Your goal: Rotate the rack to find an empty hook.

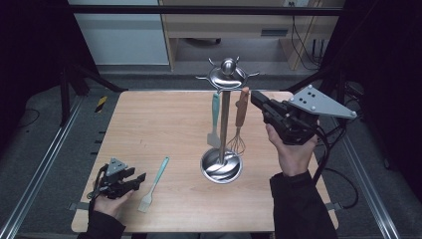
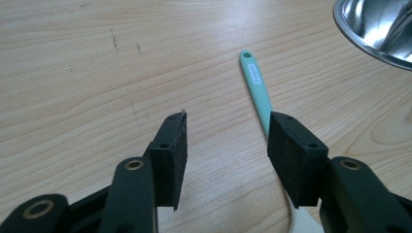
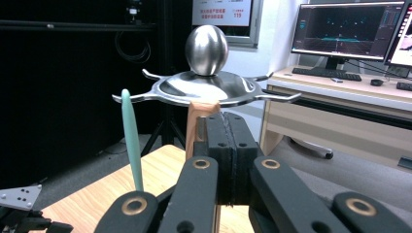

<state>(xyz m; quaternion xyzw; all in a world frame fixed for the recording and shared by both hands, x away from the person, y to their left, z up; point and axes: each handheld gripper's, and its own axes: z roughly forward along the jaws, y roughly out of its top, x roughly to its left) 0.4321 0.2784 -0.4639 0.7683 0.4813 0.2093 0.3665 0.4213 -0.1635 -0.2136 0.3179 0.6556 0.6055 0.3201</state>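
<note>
Beside the right gripper (image 1: 255, 97) hangs the whisk (image 1: 241, 117).

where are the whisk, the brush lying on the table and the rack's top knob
whisk (image 1: 242, 106), high view, on its wooden handle
brush (image 1: 155, 181), high view, on its teal handle
knob (image 3: 207, 50), right gripper view, on the steel ball's front

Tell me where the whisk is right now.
In the high view the whisk hangs from the rack, right of its pole, beside the teal spatula, with the right gripper at its wooden handle.
</note>
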